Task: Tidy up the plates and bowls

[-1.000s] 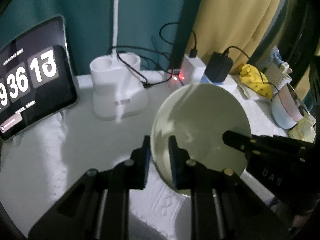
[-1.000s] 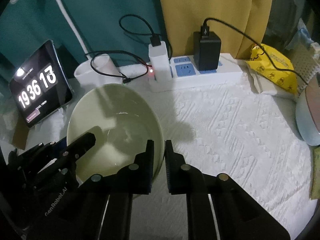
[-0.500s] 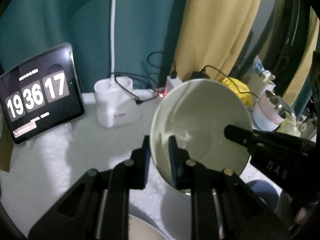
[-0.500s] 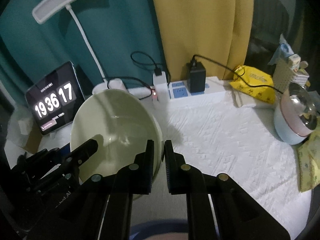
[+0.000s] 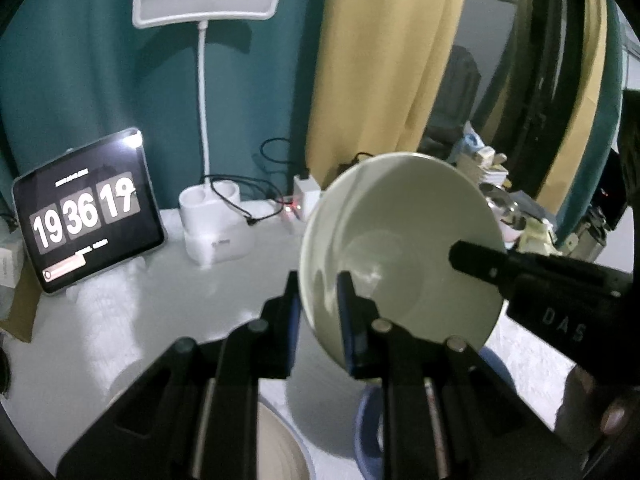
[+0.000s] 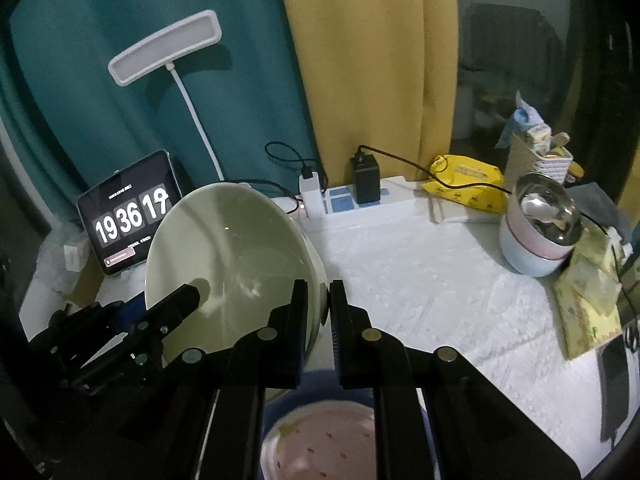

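With the left gripper [image 5: 318, 312] and right gripper [image 6: 316, 320] each clamped narrow on opposite rims of the pale green bowl [image 5: 400, 248], carried between their fingers above the table [image 6: 440, 292], keep both level.

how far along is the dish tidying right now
Nothing visibly stacked yet. In hand: the pale green ceramic bowl, clamped at opposite rims by the left gripper and right gripper, above the table. Left: setting it down, plus the pink speckled dish below.
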### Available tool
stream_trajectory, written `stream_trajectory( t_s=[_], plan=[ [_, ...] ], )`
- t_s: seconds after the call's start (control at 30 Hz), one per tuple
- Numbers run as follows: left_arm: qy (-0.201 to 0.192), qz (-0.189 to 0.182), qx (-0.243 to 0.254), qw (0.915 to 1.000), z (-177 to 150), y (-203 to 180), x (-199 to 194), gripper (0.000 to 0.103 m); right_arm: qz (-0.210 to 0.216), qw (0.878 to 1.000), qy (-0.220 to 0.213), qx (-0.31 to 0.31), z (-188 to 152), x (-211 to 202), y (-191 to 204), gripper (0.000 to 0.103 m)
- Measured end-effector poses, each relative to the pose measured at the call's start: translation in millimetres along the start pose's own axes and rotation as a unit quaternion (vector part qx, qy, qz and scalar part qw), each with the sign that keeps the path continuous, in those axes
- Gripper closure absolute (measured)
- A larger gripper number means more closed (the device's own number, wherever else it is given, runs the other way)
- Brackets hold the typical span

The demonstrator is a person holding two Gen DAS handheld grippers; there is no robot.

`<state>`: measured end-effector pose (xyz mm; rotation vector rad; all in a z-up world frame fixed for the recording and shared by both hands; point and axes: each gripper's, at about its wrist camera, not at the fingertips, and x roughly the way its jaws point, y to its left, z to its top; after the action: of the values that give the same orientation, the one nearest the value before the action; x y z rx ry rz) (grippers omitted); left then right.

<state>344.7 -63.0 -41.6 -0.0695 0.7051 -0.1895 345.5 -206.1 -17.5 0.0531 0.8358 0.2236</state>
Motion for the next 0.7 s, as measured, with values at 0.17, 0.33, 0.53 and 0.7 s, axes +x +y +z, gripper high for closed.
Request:
stream_trajectory(
  t_s=[0.17, 0.33, 0.53, 0.7],
  plan=[
    [-0.002, -0.004, 0.003, 1.0, -12, -13, -14, 0.085, -0.001, 1.0, -0.003, -0.001, -14, -17, -4, 0.091],
    [-0.002, -0.01, 0.009, 0.9999, -22, -22, -23, 0.085, -0.002, 1.0, -0.008, 0.007, -27, -30, -12, 0.091],
    [0.0, -0.018, 0.013, 0.9998, -34, -34, -30, 0.085, -0.006, 1.0, -0.011, 0.011, -42, -44, -21, 0.091],
    [0.004, -0.023, 0.022, 0.9995, -43, -43, -34, 0.085, -0.004, 1.0, -0.011, 0.025, -57, -49, -31, 0.09]
  ],
)
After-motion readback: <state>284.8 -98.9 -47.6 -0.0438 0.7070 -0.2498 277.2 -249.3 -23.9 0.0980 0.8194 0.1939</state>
